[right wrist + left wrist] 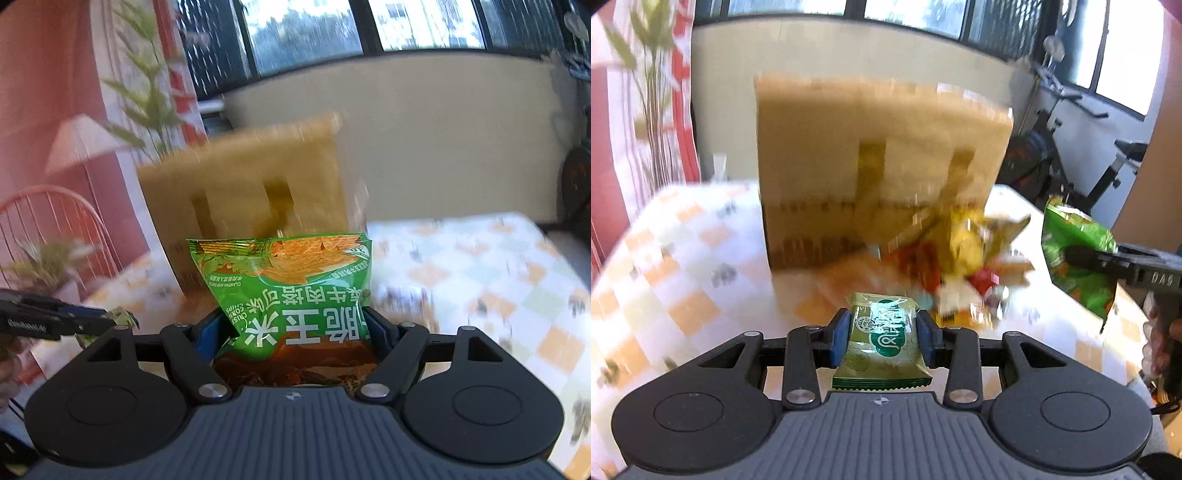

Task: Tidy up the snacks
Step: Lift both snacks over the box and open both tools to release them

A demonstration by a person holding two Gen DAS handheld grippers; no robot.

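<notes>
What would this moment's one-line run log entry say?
left gripper: shut on small green packet | right gripper: shut on green chip bag | cardboard box behind | snack pile on table

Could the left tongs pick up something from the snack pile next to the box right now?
Probably not yet. The left tongs are shut on a small green packet, so they have no free grip. The snack pile lies just ahead beside the cardboard box, with nothing between; the packet must go first.

Daylight is streaming through dark-framed windows (306, 33) above a cream low wall (461, 140). A pink-red patterned curtain (639, 110) is hanging at left; a black exercise bike (1082, 147) is standing at right.
</notes>
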